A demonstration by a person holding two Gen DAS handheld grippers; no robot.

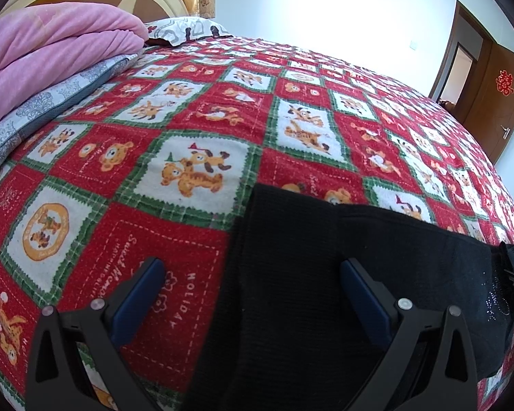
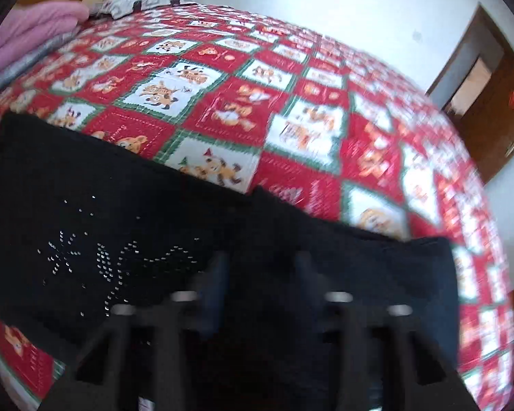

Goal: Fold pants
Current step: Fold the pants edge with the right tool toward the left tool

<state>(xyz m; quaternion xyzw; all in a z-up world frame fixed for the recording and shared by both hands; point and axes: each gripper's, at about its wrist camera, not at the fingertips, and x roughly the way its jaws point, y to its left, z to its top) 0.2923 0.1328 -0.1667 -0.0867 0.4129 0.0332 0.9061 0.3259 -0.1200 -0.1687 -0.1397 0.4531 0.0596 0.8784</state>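
Left gripper (image 1: 252, 287) spread wide, straddling left edge of black pants (image 1: 325, 274). Right gripper (image 2: 262, 274) blurred, jaws apart over pants near rhinestone motif (image 2: 120, 257). Pants flat on red patchwork quilt (image 1: 154, 137). Knit likely soft, limp, light; pinch folded edge or hem corners.

Both wrist views look low across the bedspread (image 1: 195, 109), sharing it
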